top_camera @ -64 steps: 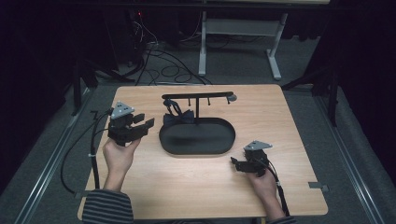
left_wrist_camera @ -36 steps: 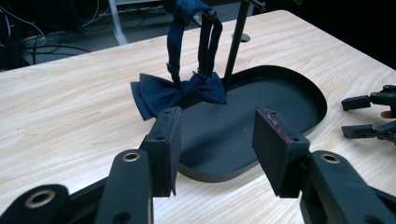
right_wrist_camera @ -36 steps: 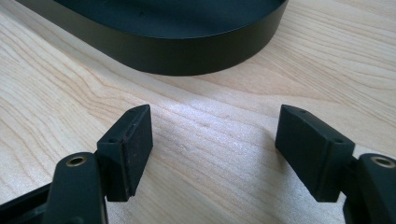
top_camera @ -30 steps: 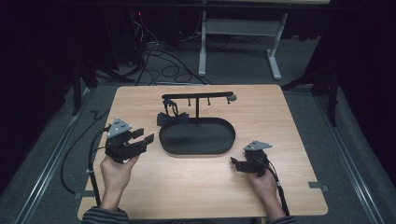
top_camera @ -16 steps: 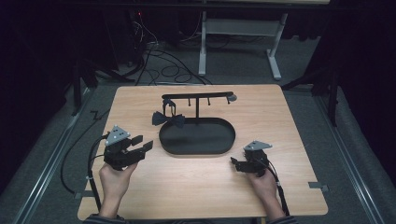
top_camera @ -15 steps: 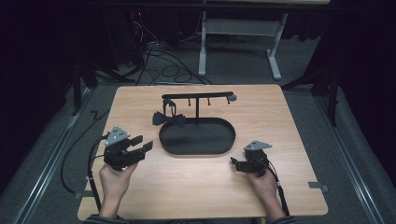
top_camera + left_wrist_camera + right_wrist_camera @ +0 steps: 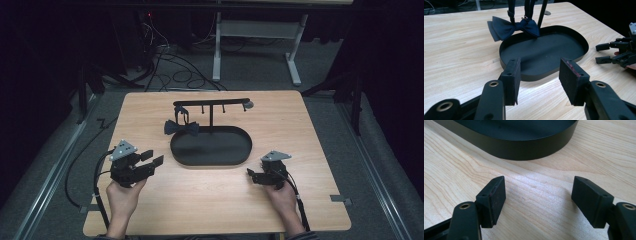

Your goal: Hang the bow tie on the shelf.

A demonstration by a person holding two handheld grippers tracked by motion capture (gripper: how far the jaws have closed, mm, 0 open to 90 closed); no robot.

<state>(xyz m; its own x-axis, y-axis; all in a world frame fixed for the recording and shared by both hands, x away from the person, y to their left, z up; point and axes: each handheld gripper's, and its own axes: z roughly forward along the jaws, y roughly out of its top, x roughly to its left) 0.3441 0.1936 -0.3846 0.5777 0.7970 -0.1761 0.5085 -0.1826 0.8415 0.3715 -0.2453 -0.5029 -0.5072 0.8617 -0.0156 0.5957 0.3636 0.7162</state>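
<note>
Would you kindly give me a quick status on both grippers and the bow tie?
Left gripper open, empty. Right gripper open, empty. Bow tie hanging from the stand, over the tray's rim. Nothing in the way.

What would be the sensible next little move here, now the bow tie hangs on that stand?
Probably just resting. The bow tie hangs from the stand's bar over the black tray. The left hand-held gripper sits apart from it with open, empty jaws, and the right hand-held gripper is open too. I'd lower the left one to the table.

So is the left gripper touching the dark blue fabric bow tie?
Apart. The left gripper view shows the left gripper open, with bare table between it and the bow tie.
</note>
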